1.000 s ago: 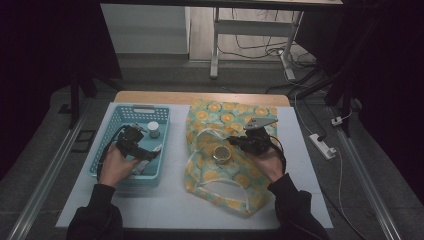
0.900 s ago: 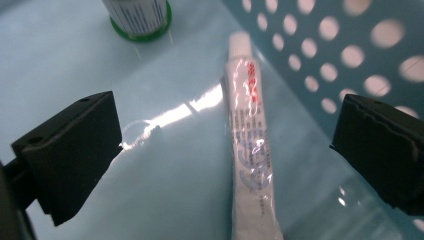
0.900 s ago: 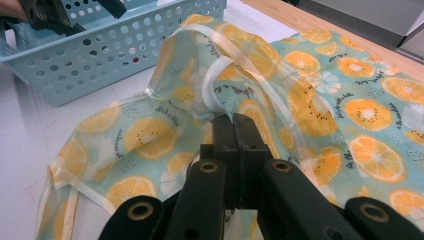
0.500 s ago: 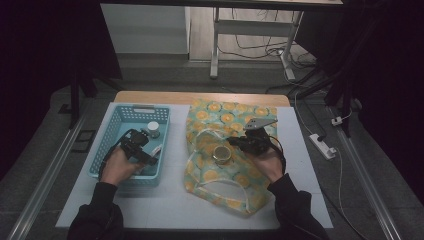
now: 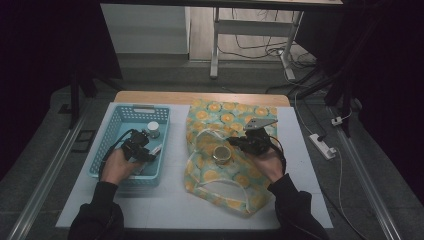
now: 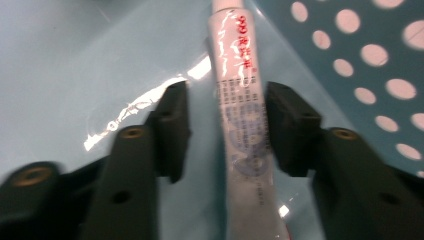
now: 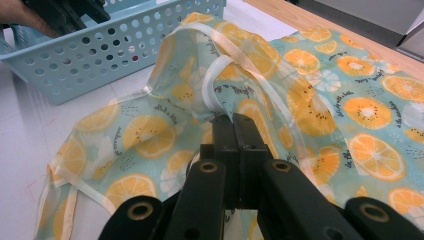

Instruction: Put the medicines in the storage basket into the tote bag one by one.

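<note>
My left gripper jaws have just been closing around the soft, slippery tube, best pinched mid-body, while my right gripper jaws clamp the limp bag.

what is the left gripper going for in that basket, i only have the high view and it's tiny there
Observer: A white tube with red print, lying flat on the blue basket floor between the left gripper jaws.
Operator: has it got hold of it
Observer: Not yet. The jaws have just been closing, but a gap shows at the pad on the tube's far side from the basket wall.
Operator: and the right gripper, holding anything
Observer: The right gripper is shut on a fold of the orange-print bag, by its white trim.
</note>
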